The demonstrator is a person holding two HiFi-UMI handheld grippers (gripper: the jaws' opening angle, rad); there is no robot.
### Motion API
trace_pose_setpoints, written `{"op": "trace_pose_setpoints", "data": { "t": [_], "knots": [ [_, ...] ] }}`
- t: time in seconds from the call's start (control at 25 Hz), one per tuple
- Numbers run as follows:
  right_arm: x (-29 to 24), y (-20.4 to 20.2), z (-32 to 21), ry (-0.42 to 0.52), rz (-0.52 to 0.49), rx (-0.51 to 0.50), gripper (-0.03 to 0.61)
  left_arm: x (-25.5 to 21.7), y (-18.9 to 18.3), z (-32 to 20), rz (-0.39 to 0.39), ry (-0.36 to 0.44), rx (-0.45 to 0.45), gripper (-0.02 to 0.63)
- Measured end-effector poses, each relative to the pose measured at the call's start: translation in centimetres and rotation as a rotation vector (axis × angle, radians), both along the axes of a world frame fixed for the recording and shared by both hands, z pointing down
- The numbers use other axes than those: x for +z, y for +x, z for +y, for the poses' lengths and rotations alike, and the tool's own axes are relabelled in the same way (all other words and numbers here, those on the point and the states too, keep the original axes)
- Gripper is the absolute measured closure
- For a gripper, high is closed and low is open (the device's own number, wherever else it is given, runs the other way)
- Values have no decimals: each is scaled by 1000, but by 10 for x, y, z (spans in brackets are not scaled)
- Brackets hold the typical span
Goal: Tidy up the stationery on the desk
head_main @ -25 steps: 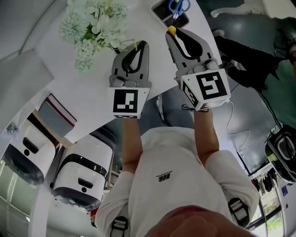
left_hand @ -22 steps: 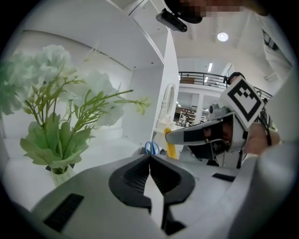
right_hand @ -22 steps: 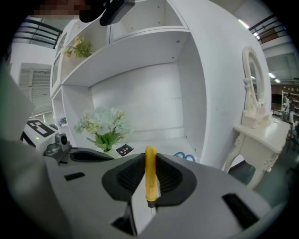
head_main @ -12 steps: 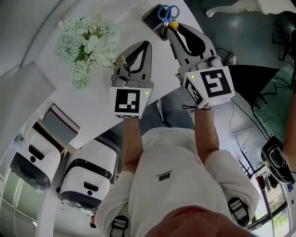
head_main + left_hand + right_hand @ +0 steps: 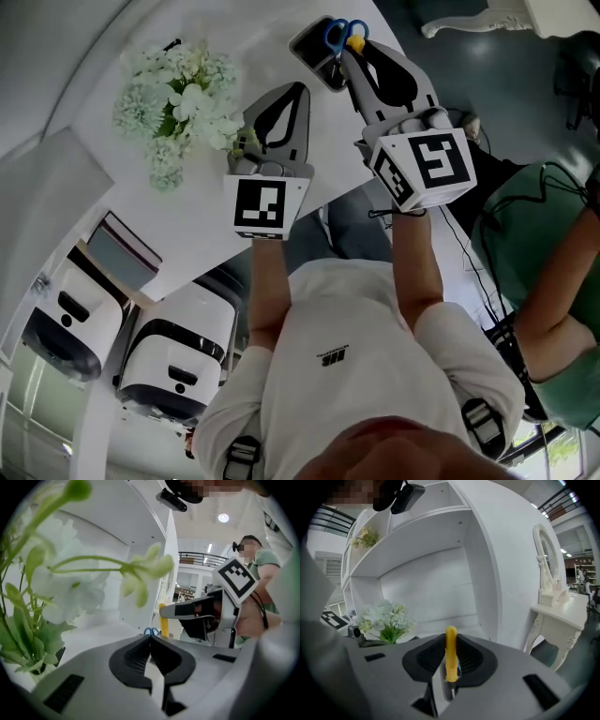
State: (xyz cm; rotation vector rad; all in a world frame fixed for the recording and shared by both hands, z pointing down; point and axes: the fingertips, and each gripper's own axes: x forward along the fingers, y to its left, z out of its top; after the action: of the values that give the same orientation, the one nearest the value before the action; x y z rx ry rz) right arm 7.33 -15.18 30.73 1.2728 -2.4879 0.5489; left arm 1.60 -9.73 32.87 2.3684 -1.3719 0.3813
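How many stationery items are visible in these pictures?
2. The right gripper holds a yellow pen; blue-handled scissors stand in the black holder on the desk. More may be hidden inside the holder.

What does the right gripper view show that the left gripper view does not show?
Only the right gripper view: a dressing table with a mirror. Only the left gripper view: the right tongs from outside, their marker cube, and a person in green. Both: the flowers and the yellow pen held in the right tongs.
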Motion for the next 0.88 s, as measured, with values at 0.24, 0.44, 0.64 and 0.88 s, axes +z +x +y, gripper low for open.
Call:
{"op": "trace_pose_setpoints", "data": {
  "t": [0.24, 0.44, 0.64, 0.88],
  "knots": [
    [39, -2, 4, -75, 10, 11, 523, 6, -3, 1, -4, -9, -10, 614],
    [55, -1, 7, -101, 22, 25, 522, 9, -6, 8, -9, -18, -16, 614],
    [59, -1, 8, -101, 58, 11, 472, 6, -11, 16, -11, -12, -30, 614],
    [47, -7, 21, -70, 68, -3, 475, 1, -22, 29, -15, 0, -55, 614]
  ]
}}
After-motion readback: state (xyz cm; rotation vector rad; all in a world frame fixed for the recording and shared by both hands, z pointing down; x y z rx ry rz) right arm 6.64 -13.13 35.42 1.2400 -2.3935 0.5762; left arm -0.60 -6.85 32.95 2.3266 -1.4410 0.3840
